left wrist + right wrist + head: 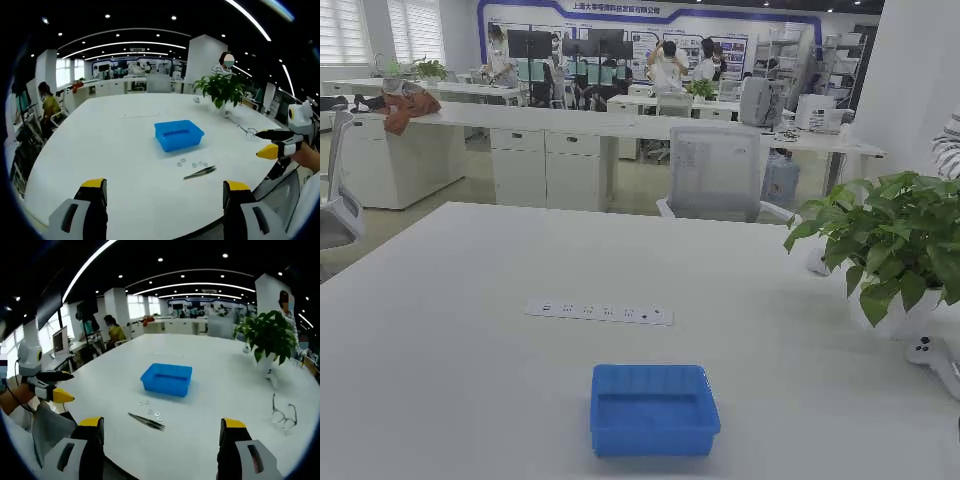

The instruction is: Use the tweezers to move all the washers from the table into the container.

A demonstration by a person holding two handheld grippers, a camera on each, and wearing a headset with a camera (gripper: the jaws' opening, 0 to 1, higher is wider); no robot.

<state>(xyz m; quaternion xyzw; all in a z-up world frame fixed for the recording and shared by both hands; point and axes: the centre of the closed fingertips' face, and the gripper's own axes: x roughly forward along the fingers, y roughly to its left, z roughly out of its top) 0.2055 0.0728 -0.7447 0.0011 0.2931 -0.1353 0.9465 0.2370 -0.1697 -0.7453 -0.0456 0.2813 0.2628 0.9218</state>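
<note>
Table (100, 150): tweezers (200, 172), washers (192, 163) near container (178, 134).
Left gripper (164, 186): faces container, empty, jaws wide apart.
Right gripper (160, 423): same pose, jaws apart.

- Your left gripper (165, 184): yellow-tipped jaws spread wide, nothing between them.
- Your right gripper (161, 421): same state, jaws wide apart, nothing gripped.
- In the right gripper view the left gripper comes in at the left edge. Its jaws point toward the middle of the picture, black jaw above, yellow tip below, with a clear gap between them.
- Your left hand (11, 401) sits behind it on the grip.
- The left gripper view mirrors this. The right gripper is at the right edge, jaws pointing inward and parted, with your right hand (306, 157) behind it.
- The two grippers are side by side and well apart.
</note>
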